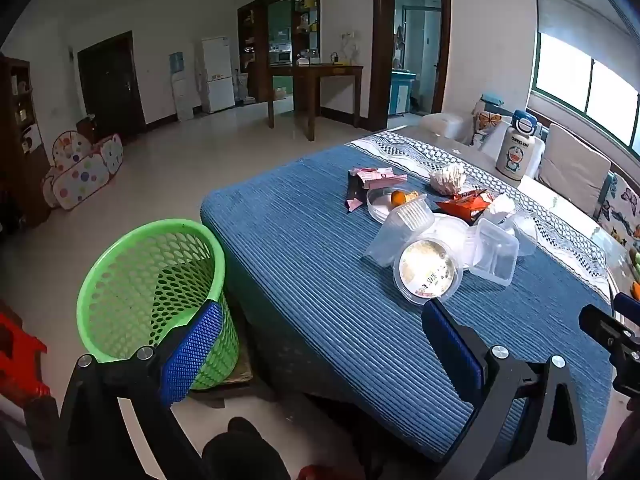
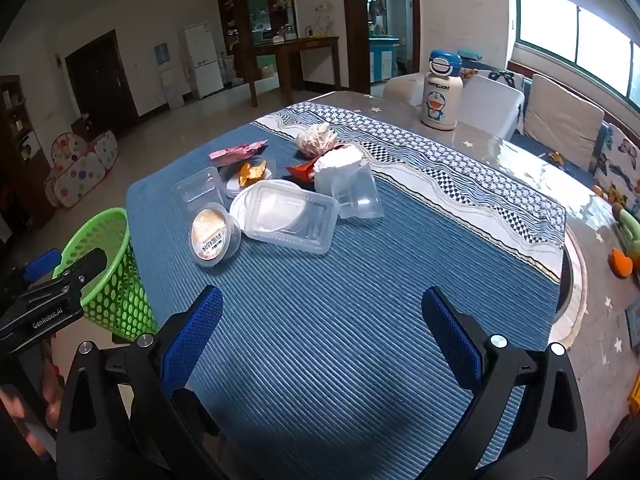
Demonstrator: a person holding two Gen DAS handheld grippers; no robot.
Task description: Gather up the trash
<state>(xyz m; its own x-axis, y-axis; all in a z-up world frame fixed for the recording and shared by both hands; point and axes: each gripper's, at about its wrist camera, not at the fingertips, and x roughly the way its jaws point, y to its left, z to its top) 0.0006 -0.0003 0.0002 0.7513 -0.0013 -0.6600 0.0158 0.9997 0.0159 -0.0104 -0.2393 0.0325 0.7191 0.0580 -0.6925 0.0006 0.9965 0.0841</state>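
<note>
A pile of trash lies on the blue tablecloth (image 2: 360, 300): a round lidded tub (image 2: 214, 236) (image 1: 428, 271), a clear rectangular tray (image 2: 290, 216) (image 1: 494, 254), a clear cup (image 2: 356, 196), a pink wrapper (image 2: 238, 150) (image 1: 378, 178), an orange wrapper (image 1: 466, 204), crumpled paper (image 2: 316, 138) (image 1: 448, 178). A green mesh basket (image 1: 152, 284) (image 2: 108, 276) stands on the floor left of the table. My left gripper (image 1: 320, 340) is open and empty, near the table's front edge. My right gripper (image 2: 322, 320) is open and empty above the cloth, short of the pile.
A Doraemon bottle (image 2: 440, 92) (image 1: 516, 150) stands at the table's far side. A cushioned bench (image 2: 560, 124) runs under the window. Small toys (image 2: 622, 248) lie at the table's right edge. A red stool (image 1: 18, 364) is on the floor at left.
</note>
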